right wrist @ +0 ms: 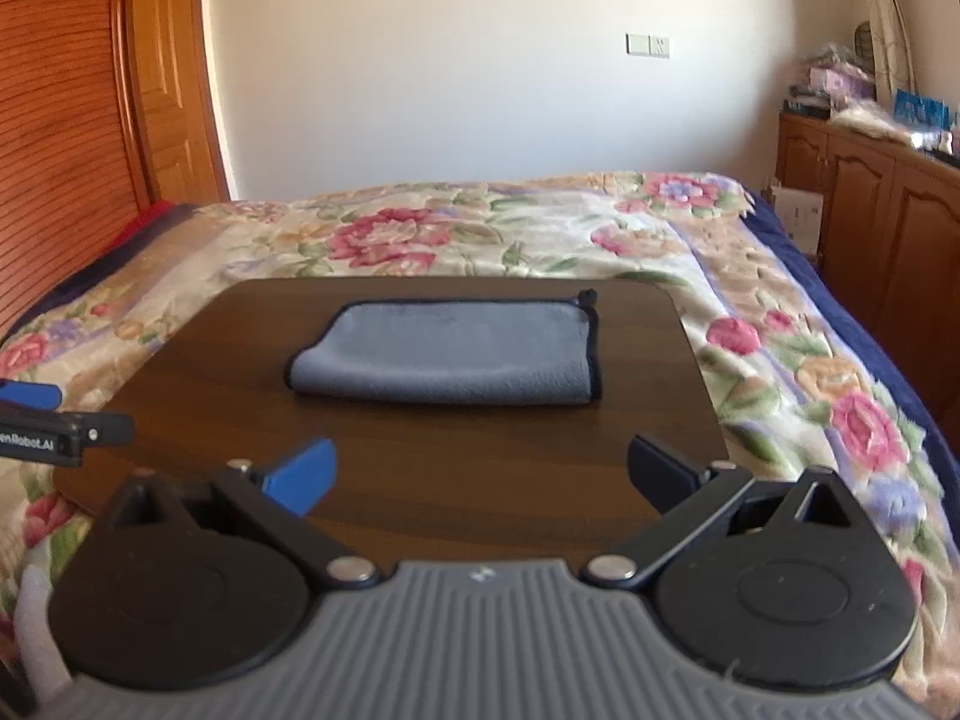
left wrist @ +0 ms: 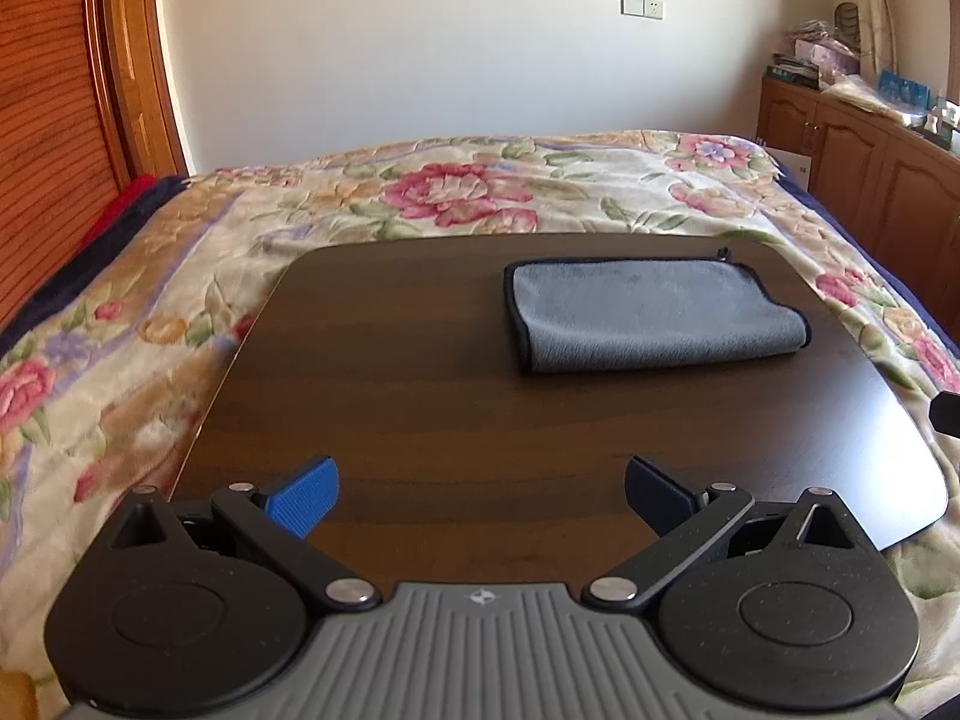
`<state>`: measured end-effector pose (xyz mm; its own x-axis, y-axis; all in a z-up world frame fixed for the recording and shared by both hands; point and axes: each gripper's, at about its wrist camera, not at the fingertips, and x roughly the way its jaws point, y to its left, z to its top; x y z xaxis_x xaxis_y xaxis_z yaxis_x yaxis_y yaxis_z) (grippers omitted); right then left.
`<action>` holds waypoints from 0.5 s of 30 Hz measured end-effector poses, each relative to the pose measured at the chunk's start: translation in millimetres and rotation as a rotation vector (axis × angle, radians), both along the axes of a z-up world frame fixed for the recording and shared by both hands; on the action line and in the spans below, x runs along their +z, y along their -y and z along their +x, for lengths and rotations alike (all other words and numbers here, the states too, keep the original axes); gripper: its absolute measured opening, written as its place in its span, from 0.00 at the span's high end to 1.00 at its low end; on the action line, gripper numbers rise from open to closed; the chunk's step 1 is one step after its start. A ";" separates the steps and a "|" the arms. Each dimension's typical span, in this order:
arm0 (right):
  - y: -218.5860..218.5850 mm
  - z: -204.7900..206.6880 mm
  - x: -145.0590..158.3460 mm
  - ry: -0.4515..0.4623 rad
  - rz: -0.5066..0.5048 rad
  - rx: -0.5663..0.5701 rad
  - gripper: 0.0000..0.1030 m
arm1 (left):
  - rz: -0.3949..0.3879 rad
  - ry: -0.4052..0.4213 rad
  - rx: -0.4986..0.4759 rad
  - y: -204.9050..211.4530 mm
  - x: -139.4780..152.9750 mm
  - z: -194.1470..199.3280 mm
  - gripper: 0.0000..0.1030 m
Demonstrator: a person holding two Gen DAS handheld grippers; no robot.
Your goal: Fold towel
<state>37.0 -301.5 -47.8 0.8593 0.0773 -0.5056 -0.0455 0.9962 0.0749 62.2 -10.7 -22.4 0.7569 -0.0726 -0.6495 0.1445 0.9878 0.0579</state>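
Observation:
A grey towel (left wrist: 654,315) with dark trim lies folded on the far right part of a dark wooden board (left wrist: 420,408). In the right wrist view the towel (right wrist: 450,354) lies at the board's (right wrist: 420,480) far middle, with a small hang loop at its far right corner. My left gripper (left wrist: 480,495) is open and empty above the board's near edge, well short of the towel. My right gripper (right wrist: 480,474) is open and empty, also near the front edge. The left gripper's fingertips (right wrist: 36,396) show at the left edge of the right wrist view.
The board rests on a bed with a floral blanket (left wrist: 150,324). A wooden headboard (left wrist: 54,138) stands at the left. Wooden cabinets (left wrist: 870,168) with clutter on top line the right wall. A white wall (left wrist: 450,60) is behind the bed.

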 end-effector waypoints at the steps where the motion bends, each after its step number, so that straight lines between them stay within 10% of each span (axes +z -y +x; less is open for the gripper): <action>1: 1.1 0.1 -2.2 -0.006 0.000 -0.002 0.00 | 0.001 0.000 0.004 -1.3 -1.7 0.0 0.00; 15: 6.6 3.3 -13.6 -0.036 0.009 -0.046 0.00 | 0.006 0.009 0.027 -5.9 -7.9 0.1 0.00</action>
